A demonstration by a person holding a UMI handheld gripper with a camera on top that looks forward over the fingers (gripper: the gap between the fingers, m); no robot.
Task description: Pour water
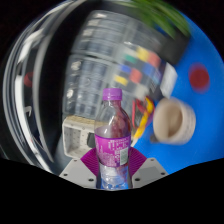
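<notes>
A clear plastic water bottle (pixel 113 140) with a purple label and purple cap stands upright between my fingers. My gripper (pixel 113 168) is shut on the bottle's lower body, with the magenta pads (pixel 88 160) pressed against both its sides. The bottle looks lifted above the blue table (pixel 205 120). A round beige cup or bowl (pixel 174 122) sits on the table to the right of the bottle, beyond my fingers.
A pale boxy thing (pixel 80 133) stands just left of the bottle. A large clear plastic container (pixel 95 60) with coloured items fills the background. Green leaves (pixel 160 14) show at the far back.
</notes>
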